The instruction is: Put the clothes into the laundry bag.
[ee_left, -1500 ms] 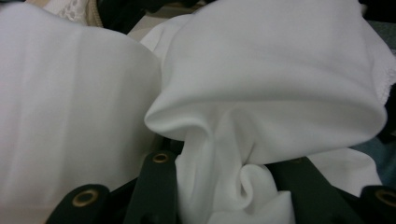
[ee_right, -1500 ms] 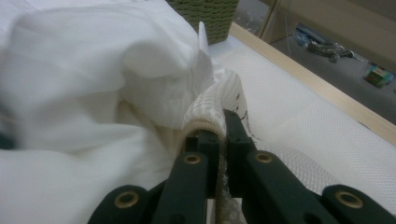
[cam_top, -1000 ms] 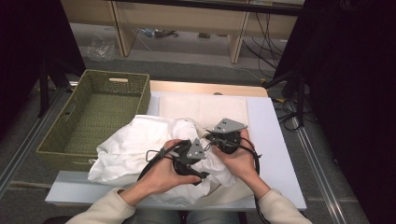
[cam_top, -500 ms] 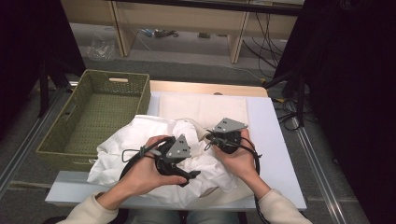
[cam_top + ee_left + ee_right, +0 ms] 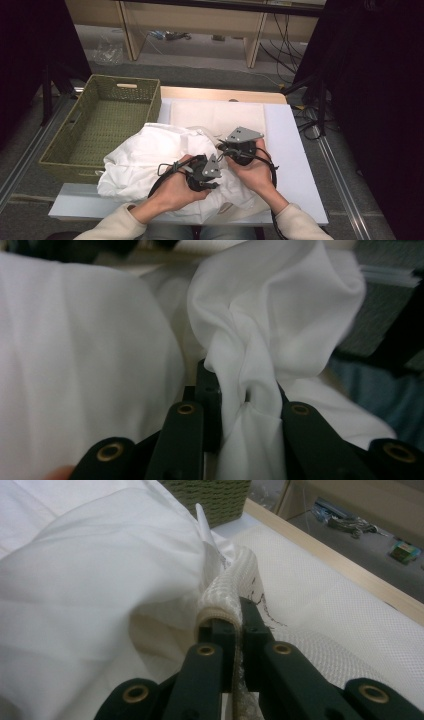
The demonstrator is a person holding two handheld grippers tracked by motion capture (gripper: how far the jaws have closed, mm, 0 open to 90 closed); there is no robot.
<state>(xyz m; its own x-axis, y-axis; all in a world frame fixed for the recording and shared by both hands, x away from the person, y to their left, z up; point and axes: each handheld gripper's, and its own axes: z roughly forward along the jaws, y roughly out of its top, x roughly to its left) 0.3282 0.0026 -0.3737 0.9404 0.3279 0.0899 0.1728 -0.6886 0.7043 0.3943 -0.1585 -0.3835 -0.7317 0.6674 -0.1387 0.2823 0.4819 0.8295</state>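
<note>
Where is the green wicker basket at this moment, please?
In the high view, the basket sits at the table's left edge, beside the crumpled white cloth.

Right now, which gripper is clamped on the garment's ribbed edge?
The right gripper: its jaws pinch the ribbed trim of the white garment. The left gripper, jaws just closing, holds a bunch of smooth fabric instead.

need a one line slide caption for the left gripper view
Left gripper pinching a bunched fold of the white garment, its jaws having just closed on the cloth.
</note>
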